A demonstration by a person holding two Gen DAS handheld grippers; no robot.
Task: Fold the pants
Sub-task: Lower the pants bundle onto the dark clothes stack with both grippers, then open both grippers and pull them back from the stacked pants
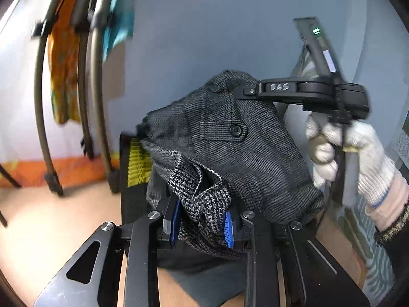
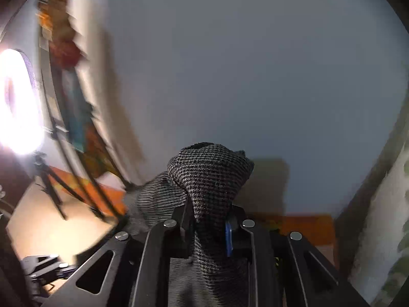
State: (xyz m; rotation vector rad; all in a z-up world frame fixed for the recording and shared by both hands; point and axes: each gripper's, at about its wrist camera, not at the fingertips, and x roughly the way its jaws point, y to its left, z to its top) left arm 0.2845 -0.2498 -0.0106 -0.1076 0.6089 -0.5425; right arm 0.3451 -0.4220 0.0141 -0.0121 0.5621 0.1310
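Note:
The pants (image 1: 230, 138) are dark grey houndstooth cloth with a buttoned back pocket (image 1: 235, 130), held up in the air between both grippers. My left gripper (image 1: 203, 226) is shut on a bunched edge of the pants between its blue pads (image 1: 228, 229). In the left wrist view my right gripper (image 1: 245, 90) grips the top of the pants, held by a white-gloved hand (image 1: 358, 153). In the right wrist view the right gripper (image 2: 208, 232) is shut on a twisted wad of the pants (image 2: 212, 174). The lower pants hang out of sight.
A metal drying rack (image 1: 97, 97) with orange and teal cloths stands at the left against a pale wall (image 1: 204, 25). A tripod (image 2: 51, 186) and a bright lamp (image 2: 18, 102) are at the left of the right wrist view. The tan floor (image 1: 51, 217) lies below.

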